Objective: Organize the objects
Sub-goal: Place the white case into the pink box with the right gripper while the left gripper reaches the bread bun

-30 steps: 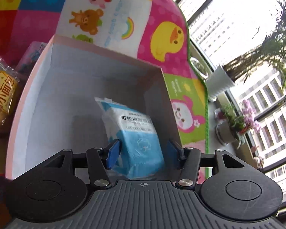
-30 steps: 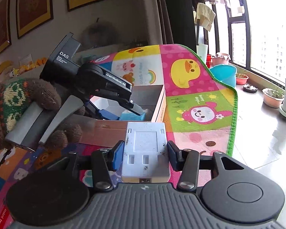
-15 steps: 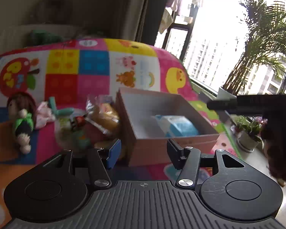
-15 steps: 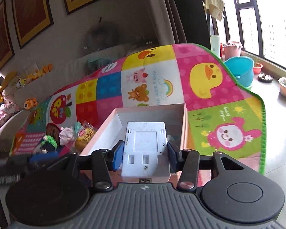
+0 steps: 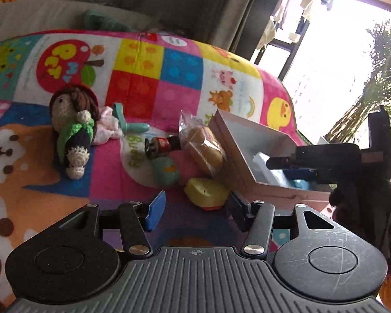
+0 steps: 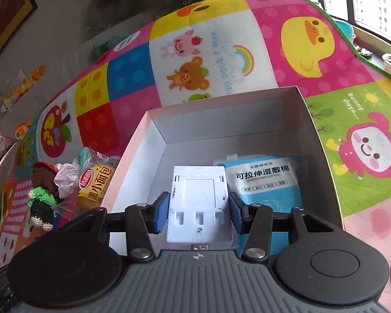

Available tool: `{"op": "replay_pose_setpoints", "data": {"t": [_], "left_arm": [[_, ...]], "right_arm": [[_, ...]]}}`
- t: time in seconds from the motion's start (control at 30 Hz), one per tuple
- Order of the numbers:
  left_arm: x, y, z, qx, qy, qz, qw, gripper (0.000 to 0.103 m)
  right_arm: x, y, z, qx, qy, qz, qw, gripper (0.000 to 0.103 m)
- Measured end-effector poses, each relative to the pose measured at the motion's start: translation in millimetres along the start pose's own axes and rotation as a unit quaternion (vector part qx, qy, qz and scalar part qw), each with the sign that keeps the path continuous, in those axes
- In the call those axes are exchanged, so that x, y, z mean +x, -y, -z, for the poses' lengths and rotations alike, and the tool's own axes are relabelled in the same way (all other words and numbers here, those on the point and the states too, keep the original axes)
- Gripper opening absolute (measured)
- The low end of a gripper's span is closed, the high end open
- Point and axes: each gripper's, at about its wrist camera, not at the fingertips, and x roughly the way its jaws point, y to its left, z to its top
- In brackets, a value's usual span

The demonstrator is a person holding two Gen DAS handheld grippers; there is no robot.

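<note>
Hovering: the right gripper is hanging over the open box, jaws pinching a white plastic block by its two sides.
Left gripper: jaws are standing spread with nothing between them, low over the play mat, the loose pile lying toward its 12 o'clock.
Task's thing: the block is sitting in the grip above the box floor, at 9 o'clock of the blue wet-cotton pack already lying inside.
Risk, release: letting go from this height is likely sending the block tumbling onto the pack or against the left wall.
Risk, crowding: the two grippers are working near each other at the box rim; a bump could be tipping the light cardboard.
Risk, next pick: the bread packet is leaning on the box wall and may be sliding if the box shifts.
Count in box: one pack.
Count outside: one knitted doll, one bread packet, one small dark bottle, one yellow toy, one teal round toy.
</note>
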Motion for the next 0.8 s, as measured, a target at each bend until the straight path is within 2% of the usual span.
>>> {"op": "replay_pose_setpoints", "data": {"t": [0.07, 0.13, 0.2, 0.27, 0.37, 0.4, 0.47, 0.6, 0.67, 0.7, 0.8], "left_arm": [[9.5, 2.8, -16.8, -0.003, 0.012, 0.015, 0.9998, 0.058], [23.0, 8.1, -36.4, 0.003, 0.026, 0.015, 0.9995, 0.058], [44.6, 11.8, -55.0, 0.005, 0.018, 0.007, 0.9998, 0.058], [71.2, 11.2, -67.7, -0.003, -0.01, 0.001, 0.9999, 0.058], [106.0, 9.1, -71.5, -0.005, -0.046, -0.024, 0.9986, 0.058], [115.2, 8.5, -70.0, -0.005, -0.056, -0.031, 0.998, 0.061], [125.7, 5.5, -65.1, -0.012, -0.058, -0.018, 0.9981, 0.062], [130.3, 4.9, -63.0, -0.016, -0.057, -0.016, 0.9981, 0.063], [128.0, 1.9, -62.4, -0.019, -0.066, -0.001, 0.9976, 0.057], [125.3, 1.0, -61.6, -0.024, -0.073, 0.01, 0.997, 0.047], [106.6, 7.1, -52.8, -0.007, -0.084, 0.022, 0.9962, 0.044]], "right_arm": [[-15.6, 1.5, 1.7, -0.002, 0.011, -0.02, 1.0, 0.058], [-43.5, -2.4, 3.0, -0.027, 0.047, -0.023, 0.998, 0.073], [-68.9, -6.5, 7.6, -0.059, 0.086, -0.016, 0.994, 0.077], [-88.6, -7.0, 13.9, -0.081, 0.107, -0.007, 0.991, 0.077], [-107.7, -1.0, 25.9, -0.097, 0.116, -0.005, 0.989, 0.078], [-111.0, 1.5, 30.5, -0.101, 0.116, -0.002, 0.988, 0.079], [-114.0, 7.2, 39.3, -0.108, 0.116, 0.007, 0.987, 0.08], [-110.0, 18.1, 52.1, -0.112, 0.107, 0.024, 0.988, 0.081], [-106.3, 23.1, 56.6, -0.102, 0.099, 0.02, 0.99, 0.081], [-105.0, 24.9, 58.9, -0.098, 0.096, 0.017, 0.99, 0.081], [-103.0, 25.0, 63.8, -0.091, 0.092, 0.009, 0.992, 0.081]]}}
